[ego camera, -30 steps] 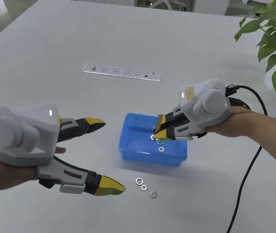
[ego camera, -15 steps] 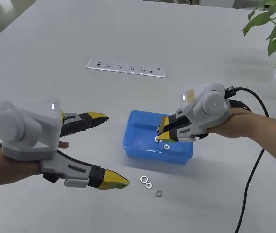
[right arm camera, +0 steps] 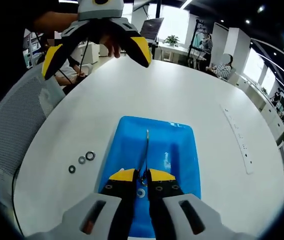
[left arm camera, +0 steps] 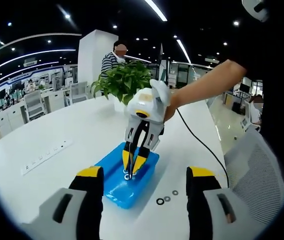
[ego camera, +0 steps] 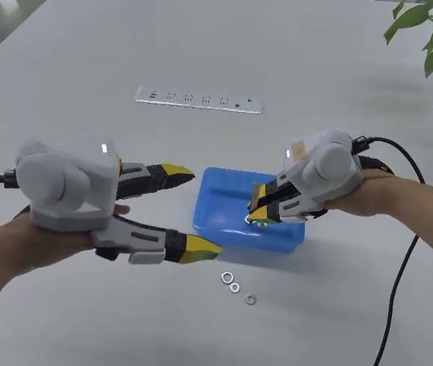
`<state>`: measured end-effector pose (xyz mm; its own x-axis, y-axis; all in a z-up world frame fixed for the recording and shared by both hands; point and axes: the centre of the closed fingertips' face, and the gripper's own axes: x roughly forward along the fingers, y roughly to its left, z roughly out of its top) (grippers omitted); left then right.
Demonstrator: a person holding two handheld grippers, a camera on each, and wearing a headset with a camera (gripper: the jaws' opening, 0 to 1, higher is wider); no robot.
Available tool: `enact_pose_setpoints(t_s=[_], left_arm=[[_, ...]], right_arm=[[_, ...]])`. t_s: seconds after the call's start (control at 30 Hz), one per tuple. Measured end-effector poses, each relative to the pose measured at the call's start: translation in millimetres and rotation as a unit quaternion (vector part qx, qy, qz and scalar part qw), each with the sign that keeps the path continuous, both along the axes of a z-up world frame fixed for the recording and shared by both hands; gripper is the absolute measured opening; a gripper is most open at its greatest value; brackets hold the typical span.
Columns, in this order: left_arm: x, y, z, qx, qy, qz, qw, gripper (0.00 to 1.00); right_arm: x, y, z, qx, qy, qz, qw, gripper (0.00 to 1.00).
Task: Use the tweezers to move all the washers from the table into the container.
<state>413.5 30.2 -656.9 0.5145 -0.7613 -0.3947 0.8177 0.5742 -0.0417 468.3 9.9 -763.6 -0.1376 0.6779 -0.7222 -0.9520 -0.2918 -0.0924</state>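
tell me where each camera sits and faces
Head view: on the headset, looking down at the container; left gripper, right gripper, forearms show.
Left gripper view: rides the left gripper, faces the right gripper; own jaws below.
Right gripper view: rides the right gripper, faces the left gripper; own jaws, tweezers below.
All share the container, three washers beside it.

A broad, smooth white desk [ego camera: 87, 46] carries a long white power strip [ego camera: 199, 100] on its far side and a green leafy potted plant [left arm camera: 124, 80] at the far right. Beyond lies an open office with a white square pillar [left arm camera: 93, 52], bright ceiling strip lights [left arm camera: 154, 9] and a grey mesh chair [left arm camera: 262, 175] beside the desk.
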Motion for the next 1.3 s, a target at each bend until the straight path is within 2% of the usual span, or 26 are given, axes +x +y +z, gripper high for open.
enact_pose_setpoints(t_s=[0.23, 0.33, 0.5, 0.67, 0.87, 1.3], left_arm=[[15.3, -14.8, 0.1, 0.003, -0.005, -0.027, 0.9996, 0.49], [21.7, -19.1, -2.3, 0.011, -0.008, -0.034, 0.9993, 0.40], [29.5, -26.7, -4.4, 0.015, -0.010, -0.048, 0.9987, 0.29], [36.4, -32.6, -11.3, 0.028, -0.013, -0.059, 0.9978, 0.24], [43.6, -36.7, -18.6, 0.032, -0.010, -0.063, 0.9974, 0.18], [52.6, -42.0, -28.6, 0.048, -0.012, -0.074, 0.9960, 0.11]], right_arm=[[-1.9, 1.5, -1.4, 0.004, 0.006, -0.005, 1.0000, 0.09], [-2.3, 1.9, -1.5, 0.005, 0.006, -0.004, 1.0000, 0.09], [-2.1, 1.8, -1.6, 0.005, 0.005, -0.004, 1.0000, 0.09], [-2.1, 1.8, -1.8, 0.005, 0.004, -0.003, 1.0000, 0.09], [-3.7, 2.5, -1.4, 0.005, 0.002, -0.001, 1.0000, 0.09], [-4.1, 2.4, -1.1, 0.006, 0.000, 0.002, 1.0000, 0.09]])
